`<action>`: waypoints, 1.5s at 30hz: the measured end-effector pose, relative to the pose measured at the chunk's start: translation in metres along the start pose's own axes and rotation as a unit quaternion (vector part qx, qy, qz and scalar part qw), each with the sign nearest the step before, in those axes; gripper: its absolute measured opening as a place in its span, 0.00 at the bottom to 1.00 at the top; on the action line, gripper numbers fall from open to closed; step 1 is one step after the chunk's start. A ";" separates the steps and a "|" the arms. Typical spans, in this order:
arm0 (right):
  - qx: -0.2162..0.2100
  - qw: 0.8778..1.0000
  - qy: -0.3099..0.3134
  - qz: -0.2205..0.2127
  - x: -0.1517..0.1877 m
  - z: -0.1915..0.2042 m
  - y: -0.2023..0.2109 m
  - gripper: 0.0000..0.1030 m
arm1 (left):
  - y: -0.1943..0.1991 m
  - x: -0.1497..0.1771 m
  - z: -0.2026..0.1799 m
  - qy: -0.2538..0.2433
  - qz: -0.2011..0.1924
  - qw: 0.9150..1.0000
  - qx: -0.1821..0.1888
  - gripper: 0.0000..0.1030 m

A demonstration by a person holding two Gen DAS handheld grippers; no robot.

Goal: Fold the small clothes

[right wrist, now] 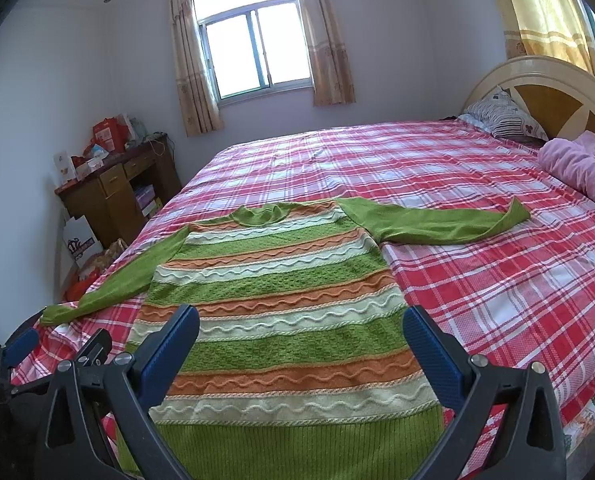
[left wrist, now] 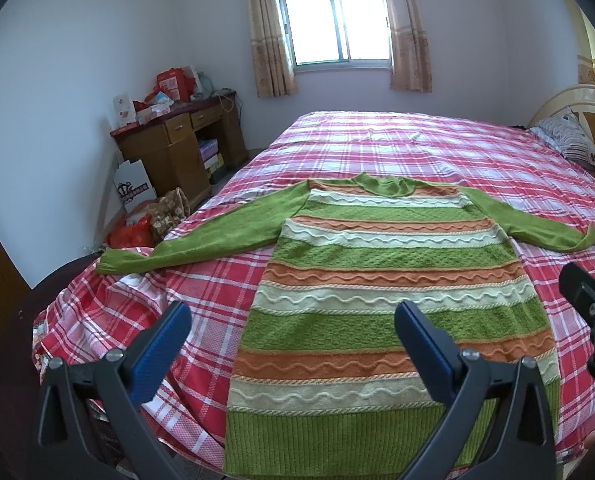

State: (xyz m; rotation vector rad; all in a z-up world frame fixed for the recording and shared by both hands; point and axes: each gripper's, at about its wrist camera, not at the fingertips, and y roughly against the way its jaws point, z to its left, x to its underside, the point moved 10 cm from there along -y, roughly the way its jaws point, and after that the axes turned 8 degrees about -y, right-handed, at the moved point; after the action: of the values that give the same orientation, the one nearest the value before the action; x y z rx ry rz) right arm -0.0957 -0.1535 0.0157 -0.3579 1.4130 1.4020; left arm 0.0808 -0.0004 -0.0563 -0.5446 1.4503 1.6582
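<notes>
A green, orange and cream striped knit sweater [left wrist: 385,280] lies flat on the bed, hem towards me, both green sleeves spread sideways; it also shows in the right wrist view [right wrist: 281,300]. The left sleeve [left wrist: 201,236] reaches the bed's left edge. The right sleeve [right wrist: 441,222] has its cuff turned up. My left gripper [left wrist: 293,316] is open and empty above the sweater's lower left edge. My right gripper [right wrist: 301,320] is open and empty above the sweater's lower body. Its black body shows at the right edge of the left wrist view [left wrist: 593,312].
The bed has a red and white plaid sheet [right wrist: 477,280]. A pillow [right wrist: 501,116], a pink blanket [right wrist: 581,168] and a headboard [right wrist: 557,84] are at the right. A wooden desk [left wrist: 181,144] with boxes and bags stands at the left wall.
</notes>
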 end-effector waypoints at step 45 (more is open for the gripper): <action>-0.002 1.000 -0.004 0.008 0.007 0.003 -0.002 0.99 | -0.002 0.005 0.001 0.001 0.002 1.000 0.002 1.00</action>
State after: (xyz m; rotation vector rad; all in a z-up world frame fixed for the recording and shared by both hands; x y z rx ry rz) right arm -0.0954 -0.1482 0.0092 -0.3443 1.4092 1.4179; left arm 0.0797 0.0019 -0.0612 -0.5420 1.4571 1.6582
